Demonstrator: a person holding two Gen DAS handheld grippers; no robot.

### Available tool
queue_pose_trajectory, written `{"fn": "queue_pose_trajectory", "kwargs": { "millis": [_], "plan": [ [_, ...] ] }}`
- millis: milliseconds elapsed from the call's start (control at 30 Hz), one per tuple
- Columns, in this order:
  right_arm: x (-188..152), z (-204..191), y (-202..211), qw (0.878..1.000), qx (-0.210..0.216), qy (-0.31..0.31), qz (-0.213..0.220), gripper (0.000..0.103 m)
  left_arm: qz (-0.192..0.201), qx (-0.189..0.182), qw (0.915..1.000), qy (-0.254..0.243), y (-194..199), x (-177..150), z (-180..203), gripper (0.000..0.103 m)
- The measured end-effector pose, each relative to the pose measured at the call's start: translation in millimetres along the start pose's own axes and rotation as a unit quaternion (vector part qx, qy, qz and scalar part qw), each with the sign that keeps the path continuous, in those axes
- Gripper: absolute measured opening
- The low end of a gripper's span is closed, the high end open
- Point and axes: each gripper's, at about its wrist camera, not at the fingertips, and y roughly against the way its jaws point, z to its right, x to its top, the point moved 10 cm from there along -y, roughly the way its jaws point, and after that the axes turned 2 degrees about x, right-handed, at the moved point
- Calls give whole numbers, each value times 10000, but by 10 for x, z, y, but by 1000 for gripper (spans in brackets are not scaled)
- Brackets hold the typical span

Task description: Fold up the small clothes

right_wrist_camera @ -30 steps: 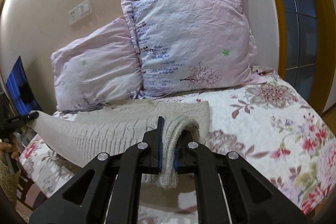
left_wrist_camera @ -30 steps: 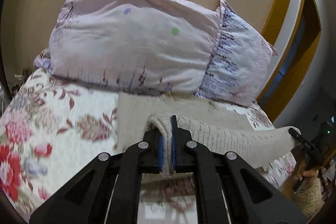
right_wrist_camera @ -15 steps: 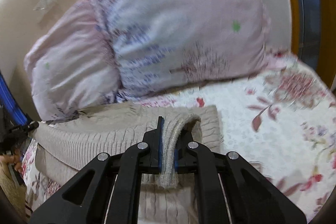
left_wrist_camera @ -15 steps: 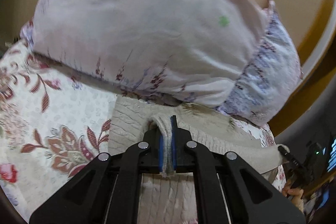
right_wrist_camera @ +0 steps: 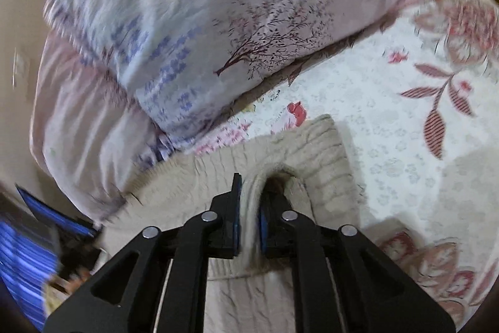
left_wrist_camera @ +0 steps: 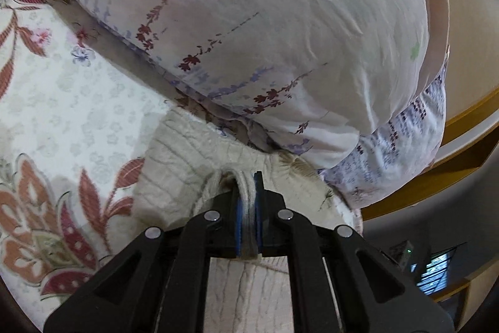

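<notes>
A beige knitted garment (left_wrist_camera: 174, 167) lies on the floral bedspread (left_wrist_camera: 62, 102), close under the pillows. My left gripper (left_wrist_camera: 247, 208) is shut on a fold of its edge, low over the lying part. In the right wrist view the same garment (right_wrist_camera: 324, 152) lies on the bedspread (right_wrist_camera: 389, 130). My right gripper (right_wrist_camera: 249, 208) is shut on another fold of its edge, just above the lying layer. More knit (right_wrist_camera: 243, 301) runs back beneath the jaws.
A large pale pink pillow (left_wrist_camera: 249, 21) fills the view just ahead of the left gripper. A lilac patterned pillow (right_wrist_camera: 218, 21) lies ahead of the right gripper, with a pink one (right_wrist_camera: 84, 120) to its left. A blue screen (right_wrist_camera: 21, 255) glows at the far left.
Both grippers have moved forward and down toward the pillows, carrying the held garment edge over the part lying on the bed. The pillows now fill the views.
</notes>
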Motion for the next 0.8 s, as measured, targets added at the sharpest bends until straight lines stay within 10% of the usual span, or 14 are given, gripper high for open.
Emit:
{"fn": "queue_pose_trajectory", "kwargs": {
  "millis": [200, 533, 800],
  "plan": [
    [263, -9, -80, 9984, 249, -427, 286, 62, 304, -198, 9988, 317, 7, 189, 16, 47],
    [154, -11, 331, 9966, -380, 408, 614, 56, 324, 277, 9986, -309, 231, 98, 50, 50],
    [-324, 53, 486, 9915, -737, 1061, 175, 37, 305, 1145, 9816, -1494, 438, -286, 44, 44]
  ]
}}
